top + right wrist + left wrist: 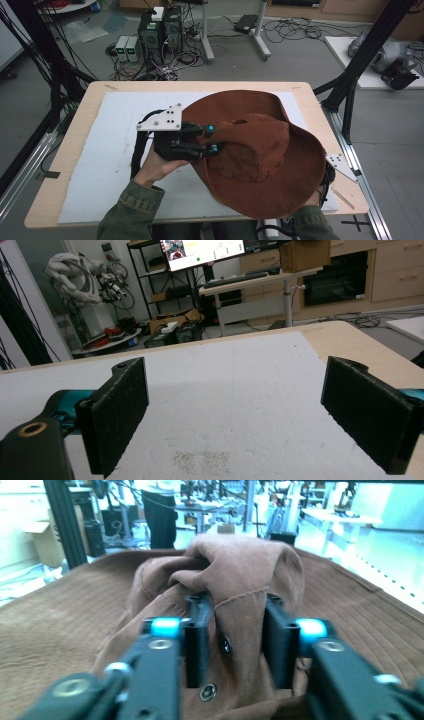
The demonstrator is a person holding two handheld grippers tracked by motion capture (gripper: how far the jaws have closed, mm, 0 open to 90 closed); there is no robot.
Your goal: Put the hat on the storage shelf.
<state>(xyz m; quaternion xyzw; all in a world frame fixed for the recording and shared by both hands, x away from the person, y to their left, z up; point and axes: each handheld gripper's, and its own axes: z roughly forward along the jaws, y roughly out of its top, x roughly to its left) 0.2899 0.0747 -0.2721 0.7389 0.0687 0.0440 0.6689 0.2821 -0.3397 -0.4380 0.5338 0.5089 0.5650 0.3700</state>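
A brown wide-brimmed hat (295, 175) lies on the white mat (110, 155), its soft crown (255, 145) crumpled. My left gripper (215, 138) reaches in from the left to the crown's side. In the left gripper view its jaws stand partly apart around a raised fold of the crown (240, 570), the fabric loose between the pads (197, 635). The hat's right brim covers most of my right gripper, leaving its grey plate (342, 167) sticking out. In the right gripper view that gripper (240, 385) is wide open low over the bare mat (225, 355), with nothing between its jaws.
The mat covers most of a light wooden table (75, 135). Black frame posts (350, 80) stand at the table's right and left sides. Computer boxes (160, 30) and loose cables lie on the floor behind. A metal rail (362, 180) runs along the right edge.
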